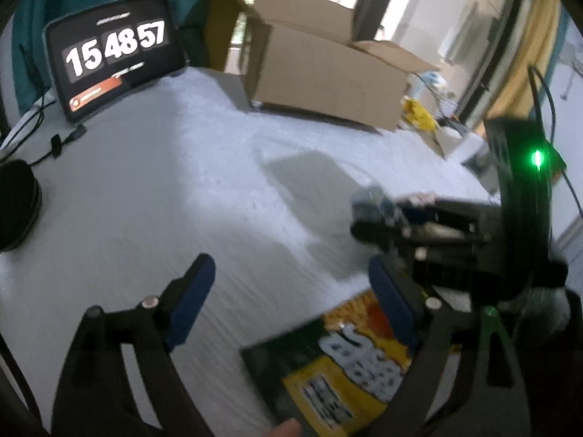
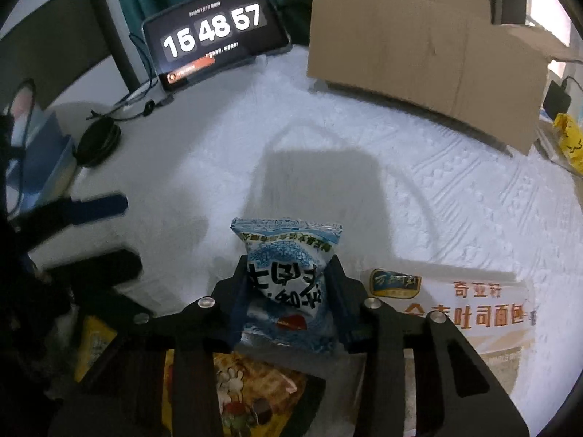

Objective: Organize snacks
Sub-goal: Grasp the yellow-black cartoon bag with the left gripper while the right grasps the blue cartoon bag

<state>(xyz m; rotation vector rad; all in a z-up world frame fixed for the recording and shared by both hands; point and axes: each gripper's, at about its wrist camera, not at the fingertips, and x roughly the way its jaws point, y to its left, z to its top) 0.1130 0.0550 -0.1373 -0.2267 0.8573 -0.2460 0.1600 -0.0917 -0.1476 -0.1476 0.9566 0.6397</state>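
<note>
My right gripper is shut on a small blue-and-white snack packet, both pads pressing its sides just above the white cloth. The left wrist view shows this gripper at the right with the packet's end sticking out. My left gripper is open and low over the cloth with nothing between its fingers. A yellow-and-green snack bag lies flat beside its right finger. In the right wrist view the left gripper comes in from the left.
An open cardboard box stands at the back of the cloth-covered table, a tablet clock to its left. A white bread pack lies at the right, a yellow snack bag under my right gripper. Cables and a black disc sit at the left.
</note>
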